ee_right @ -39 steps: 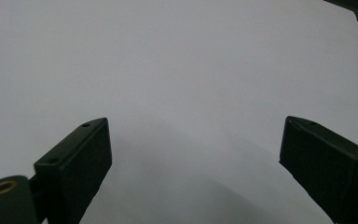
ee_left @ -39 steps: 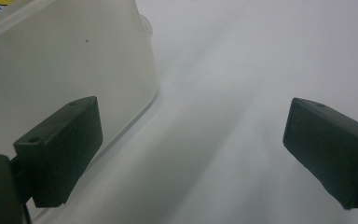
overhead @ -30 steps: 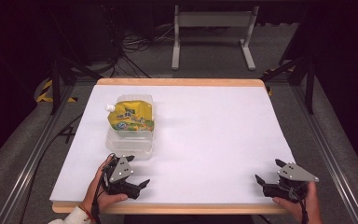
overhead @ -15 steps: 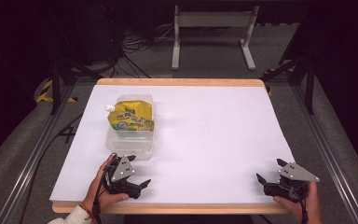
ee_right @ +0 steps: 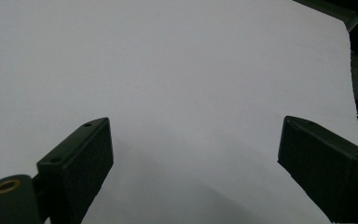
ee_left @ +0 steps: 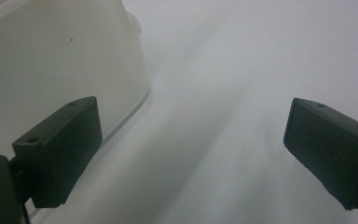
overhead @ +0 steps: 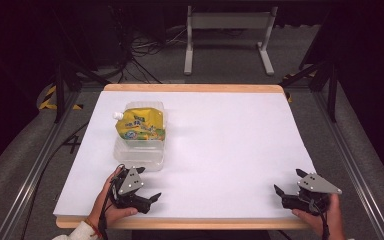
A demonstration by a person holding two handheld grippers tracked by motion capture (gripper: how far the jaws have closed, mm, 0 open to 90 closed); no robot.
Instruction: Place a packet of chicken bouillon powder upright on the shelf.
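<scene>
Nothing moved; both hand-held grippers (overhead: 150, 198) (overhead: 286, 190) parted, resting.

Bright tabletop, dark surroundings, soft close-ups

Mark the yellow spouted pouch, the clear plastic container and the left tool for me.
Yellow spouted pouch (overhead: 141, 126), high view, printed front.
Clear plastic container (overhead: 139, 154), high view, near wall.
Left tool (overhead: 150, 198), high view, between its tips.
</scene>
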